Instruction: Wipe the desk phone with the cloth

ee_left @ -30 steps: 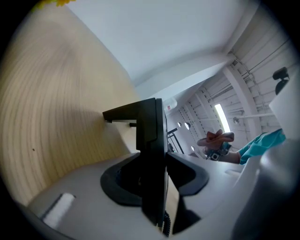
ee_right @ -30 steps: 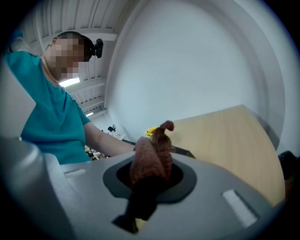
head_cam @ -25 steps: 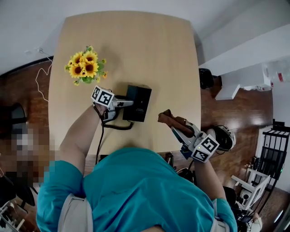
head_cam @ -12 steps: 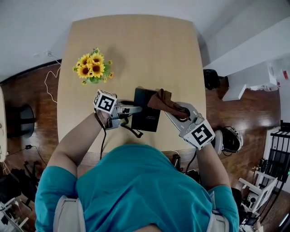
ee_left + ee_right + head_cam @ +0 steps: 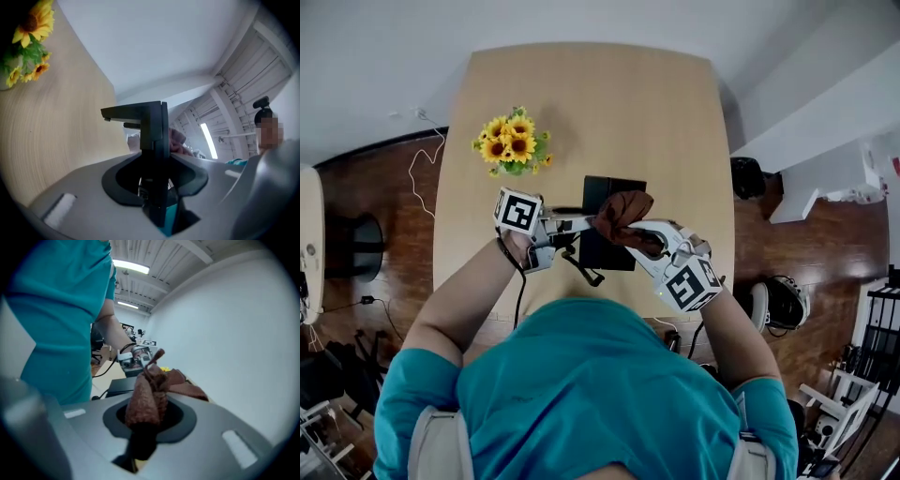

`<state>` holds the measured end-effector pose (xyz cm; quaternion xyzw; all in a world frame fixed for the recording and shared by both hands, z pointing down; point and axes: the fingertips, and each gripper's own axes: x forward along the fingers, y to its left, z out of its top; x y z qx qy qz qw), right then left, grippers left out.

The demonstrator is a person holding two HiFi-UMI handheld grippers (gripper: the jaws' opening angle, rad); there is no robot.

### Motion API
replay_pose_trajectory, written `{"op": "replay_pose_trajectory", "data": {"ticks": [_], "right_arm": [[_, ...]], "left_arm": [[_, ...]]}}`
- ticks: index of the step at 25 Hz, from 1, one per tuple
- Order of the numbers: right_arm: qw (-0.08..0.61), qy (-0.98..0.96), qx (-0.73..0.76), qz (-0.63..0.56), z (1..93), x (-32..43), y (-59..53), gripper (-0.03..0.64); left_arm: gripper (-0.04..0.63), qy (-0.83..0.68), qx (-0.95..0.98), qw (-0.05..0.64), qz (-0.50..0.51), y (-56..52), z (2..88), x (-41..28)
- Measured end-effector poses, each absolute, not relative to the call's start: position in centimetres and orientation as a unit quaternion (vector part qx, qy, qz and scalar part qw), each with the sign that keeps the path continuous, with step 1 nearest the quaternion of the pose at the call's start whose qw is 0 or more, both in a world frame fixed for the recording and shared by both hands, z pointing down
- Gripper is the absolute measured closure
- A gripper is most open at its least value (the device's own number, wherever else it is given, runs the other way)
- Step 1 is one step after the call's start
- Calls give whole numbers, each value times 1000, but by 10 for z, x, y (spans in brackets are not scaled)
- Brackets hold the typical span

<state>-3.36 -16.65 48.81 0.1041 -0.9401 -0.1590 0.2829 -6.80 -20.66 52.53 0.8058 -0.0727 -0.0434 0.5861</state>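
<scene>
The black desk phone (image 5: 615,187) lies on the wooden table (image 5: 581,94), near its front edge. My left gripper (image 5: 584,223) is shut on the phone's left edge, and in the left gripper view the black phone body (image 5: 154,126) stands between the jaws. My right gripper (image 5: 642,236) is shut on a bunched brown cloth (image 5: 623,212), which rests on the middle of the phone. In the right gripper view the cloth (image 5: 147,390) fills the jaws, with the phone (image 5: 121,386) and the left gripper (image 5: 133,355) beyond it.
A bunch of sunflowers (image 5: 514,150) stands left of the phone, also seen as sunflowers (image 5: 26,42) in the left gripper view. The phone's black cable (image 5: 586,272) curls toward the table's front edge. Wooden floor surrounds the table.
My right gripper has carried the cloth leftward from the table's right edge onto the phone. The left gripper has kept its hold on the phone's left edge.
</scene>
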Motion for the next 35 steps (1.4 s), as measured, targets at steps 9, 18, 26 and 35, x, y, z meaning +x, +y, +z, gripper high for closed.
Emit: {"op": "replay_pose_trajectory", "data": {"ticks": [9,18,26,35], "right_arm": [[314,-944,23,-94,533,-19,-97,555],[87,-948,141,273,532,11,-140,555],[-35,-928,126,348,503,7,-152,557],[-184,-918,172,308,420,58,-219,557]], "left_arm": [[428,-118,797,586,-86,-225,520,-88],[430,-82,782,556,-267,-244,470,-114],[430,-38,796,536,-278,-216,474,-99],[430,25,851,485,-198,-176,491,-98]]}}
